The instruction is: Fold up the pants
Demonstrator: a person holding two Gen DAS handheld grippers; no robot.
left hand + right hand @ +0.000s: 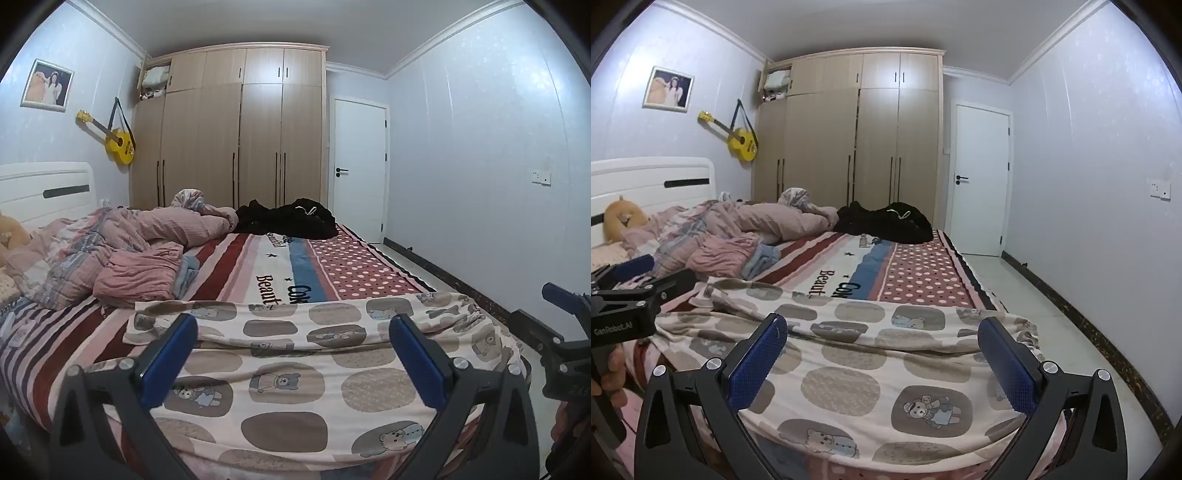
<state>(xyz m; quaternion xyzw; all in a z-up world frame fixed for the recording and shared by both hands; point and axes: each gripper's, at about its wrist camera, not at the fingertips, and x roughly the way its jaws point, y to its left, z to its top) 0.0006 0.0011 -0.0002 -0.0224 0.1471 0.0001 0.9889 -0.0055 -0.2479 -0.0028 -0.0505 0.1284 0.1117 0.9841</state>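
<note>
Cream pants with grey patches and bear prints (295,373) lie spread across the near end of the bed; they also show in the right wrist view (882,369). Their gathered waistband (476,317) hangs toward the bed's right edge. My left gripper (293,328) is open and empty, hovering just above the pants' middle. My right gripper (882,328) is open and empty above the pants, further right. The right gripper also shows at the edge of the left wrist view (561,295), and the left gripper shows in the right wrist view (642,269).
The striped and polka-dot bedspread (343,266) covers the bed. A rumpled pink quilt (147,236) lies at left and a black garment (291,218) at the far end. A wardrobe (240,129) and white door (358,166) stand behind. Tiled floor (1034,295) runs along the right.
</note>
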